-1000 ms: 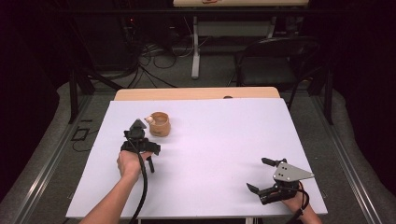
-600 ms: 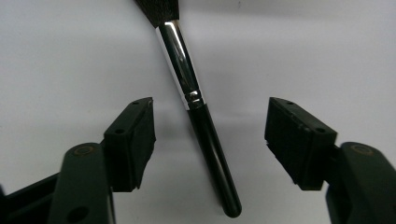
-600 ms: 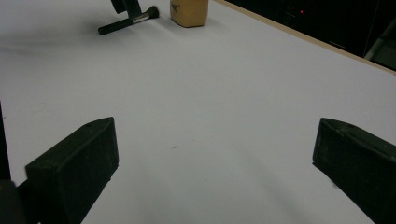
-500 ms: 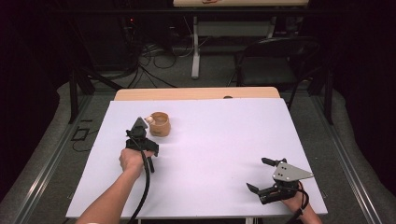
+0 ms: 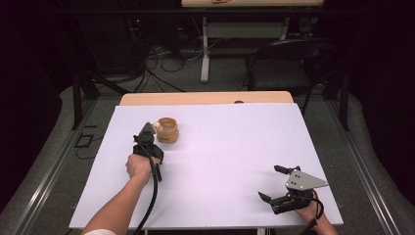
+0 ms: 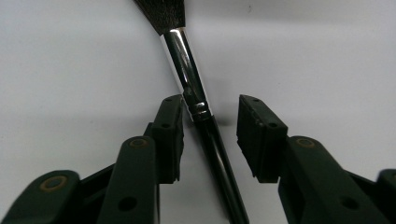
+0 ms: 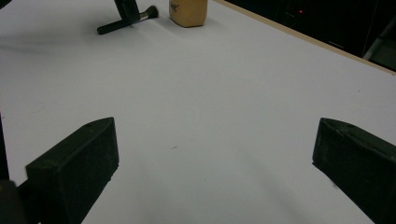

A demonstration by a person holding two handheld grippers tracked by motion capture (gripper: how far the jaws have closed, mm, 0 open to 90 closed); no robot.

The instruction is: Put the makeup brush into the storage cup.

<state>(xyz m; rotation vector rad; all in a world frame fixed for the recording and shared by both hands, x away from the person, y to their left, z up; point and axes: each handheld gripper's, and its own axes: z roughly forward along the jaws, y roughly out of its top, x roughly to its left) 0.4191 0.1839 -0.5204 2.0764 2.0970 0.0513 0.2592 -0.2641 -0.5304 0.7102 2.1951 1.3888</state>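
A make-up brush (image 6: 187,70) with a shiny metal ferrule, dark bristles and a black handle lies on the white table (image 5: 220,147). My left gripper (image 6: 211,102) straddles it at the ferrule's end. Its jaws have just been closing, with the brush between them. One pad (image 6: 170,126) is at the brush and the other pad (image 6: 257,130) stands off it. From above, the left gripper (image 5: 145,134) sits just left of a tan cup (image 5: 167,130). My right gripper (image 5: 269,182) rests open near the front right corner, nothing between its fingers (image 7: 219,140).
The right gripper view looks across bare table to the brush handle (image 7: 109,28) and the cup (image 7: 188,11) at the far side. A wooden strip (image 5: 205,98) borders the table's far edge. A dark chair (image 5: 288,63) and cables lie beyond.
The left hand has edged slightly toward the cup and stays over the brush. The right gripper has not moved.
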